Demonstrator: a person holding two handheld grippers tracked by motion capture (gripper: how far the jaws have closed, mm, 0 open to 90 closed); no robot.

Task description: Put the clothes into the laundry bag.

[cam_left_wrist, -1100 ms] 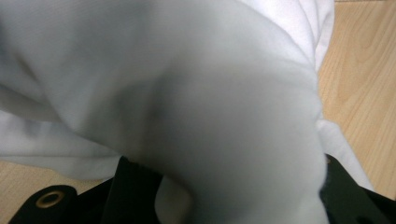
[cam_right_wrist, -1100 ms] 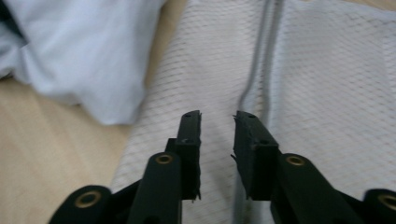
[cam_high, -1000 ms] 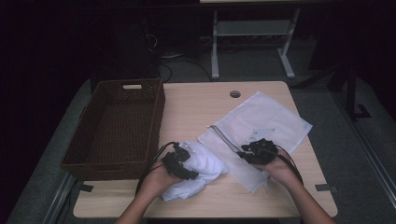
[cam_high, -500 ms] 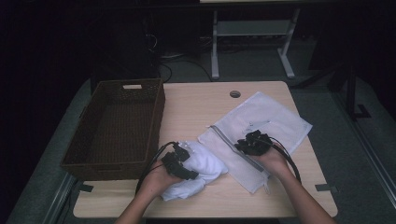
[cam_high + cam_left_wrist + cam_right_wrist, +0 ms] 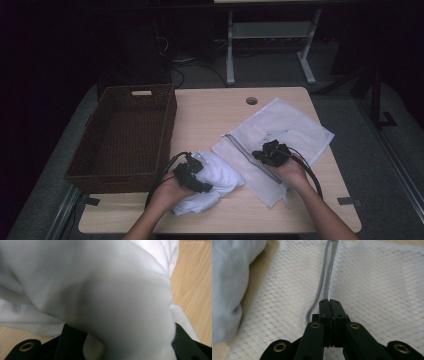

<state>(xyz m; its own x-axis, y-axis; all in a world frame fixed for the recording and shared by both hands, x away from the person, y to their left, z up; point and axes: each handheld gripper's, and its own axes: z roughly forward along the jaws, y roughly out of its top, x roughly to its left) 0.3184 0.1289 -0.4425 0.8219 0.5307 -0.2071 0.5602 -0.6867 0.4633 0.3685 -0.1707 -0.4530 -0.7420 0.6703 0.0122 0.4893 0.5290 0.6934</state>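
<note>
A crumpled white cloth [image 5: 215, 175] lies at the table's front centre. My left gripper [image 5: 199, 165] rests on it, and in the left gripper view the cloth [image 5: 100, 285] bulges between the jaws of that gripper [image 5: 125, 345], which are shut on it. To the right lies a flat white mesh bag [image 5: 285, 130] with a grey zipper [image 5: 245, 152] along its near-left edge. My right gripper [image 5: 260, 154] sits on that zipper. In the right gripper view the right gripper [image 5: 329, 305] has just closed its jaws, pinching the zipper [image 5: 329, 265] edge of the mesh bag [image 5: 374, 290].
A dark wicker basket [image 5: 170, 125] stands on the left part of the wooden table [image 5: 210, 110], close to the cloth. A round cable hole [image 5: 251, 100] is near the far edge. Desk legs and cables stand on the floor beyond.
My right gripper has shifted a little left and away onto the bag's zipper edge and its jaws have come together. The left gripper and the cloth have stayed put.
</note>
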